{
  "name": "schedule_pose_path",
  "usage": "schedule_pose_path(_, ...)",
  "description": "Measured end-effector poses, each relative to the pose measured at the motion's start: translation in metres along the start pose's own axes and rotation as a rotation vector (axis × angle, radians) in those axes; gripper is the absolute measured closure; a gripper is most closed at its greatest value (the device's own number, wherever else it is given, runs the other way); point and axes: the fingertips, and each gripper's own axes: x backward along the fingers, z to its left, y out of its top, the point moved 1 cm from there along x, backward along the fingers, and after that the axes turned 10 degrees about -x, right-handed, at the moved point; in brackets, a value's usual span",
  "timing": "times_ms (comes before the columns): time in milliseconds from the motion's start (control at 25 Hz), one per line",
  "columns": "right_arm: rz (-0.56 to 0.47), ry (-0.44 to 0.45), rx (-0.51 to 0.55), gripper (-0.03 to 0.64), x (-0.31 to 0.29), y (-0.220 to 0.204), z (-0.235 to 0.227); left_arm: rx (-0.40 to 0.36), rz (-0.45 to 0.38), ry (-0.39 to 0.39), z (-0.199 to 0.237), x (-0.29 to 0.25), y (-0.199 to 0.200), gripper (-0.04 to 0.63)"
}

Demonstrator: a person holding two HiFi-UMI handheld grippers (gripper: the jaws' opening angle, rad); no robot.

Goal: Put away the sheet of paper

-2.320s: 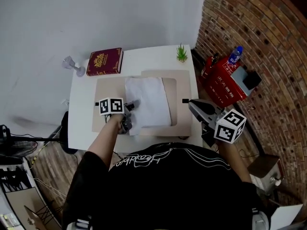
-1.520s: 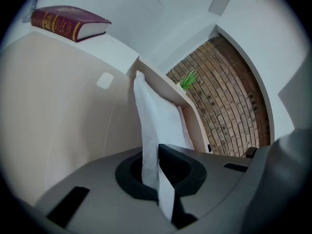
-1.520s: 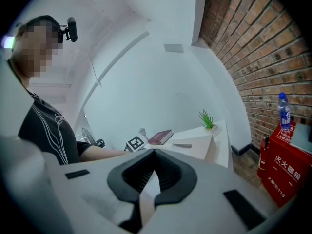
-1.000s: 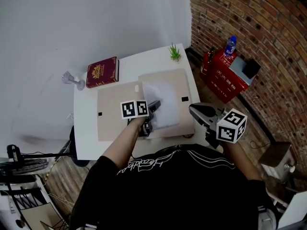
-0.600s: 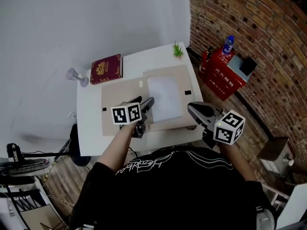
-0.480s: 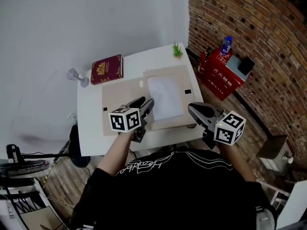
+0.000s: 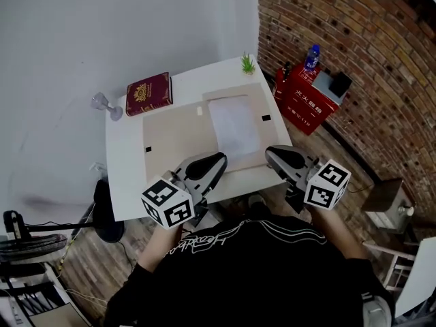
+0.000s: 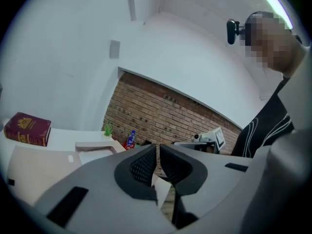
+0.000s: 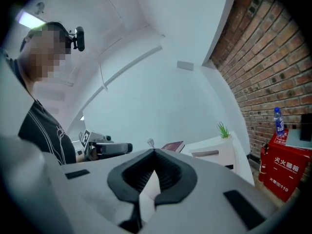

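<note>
The white sheet of paper (image 7: 235, 122) lies flat on the right half of an open beige folder (image 7: 174, 136) on the white table (image 7: 120, 157). My left gripper (image 7: 216, 161) hangs over the table's front edge, short of the folder. Its jaws are closing to a thin gap with nothing between them (image 8: 157, 147). My right gripper (image 7: 271, 154) is by the front right corner, off the paper, shut and empty (image 9: 153, 152). From each gripper view the other gripper shows to the side: the right one (image 8: 204, 140), the left one (image 9: 105, 149).
A dark red book (image 7: 148, 92) lies at the table's back left, with a small grey stand (image 7: 102, 104) beside it. A little green plant (image 7: 246, 63) stands at the back right corner. A red box (image 7: 303, 104) and a blue bottle (image 7: 311, 54) sit by the brick wall.
My left gripper has drawn back from the folder to the front edge and risen, its jaws going from wide to almost together. The paper stays flat on the folder. The right gripper has barely moved.
</note>
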Motion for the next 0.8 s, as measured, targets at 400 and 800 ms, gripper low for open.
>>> schedule_pose_path(400, -0.010, 0.000, 0.063, 0.615, -0.006, -0.028, 0.046, -0.059, -0.032, 0.050, -0.006, 0.049, -0.013, 0.552)
schedule_pose_path(800, -0.004, -0.027, 0.050, 0.615, -0.011, -0.045, 0.060, -0.010, -0.007, 0.028, -0.004, 0.063, -0.029, 0.552)
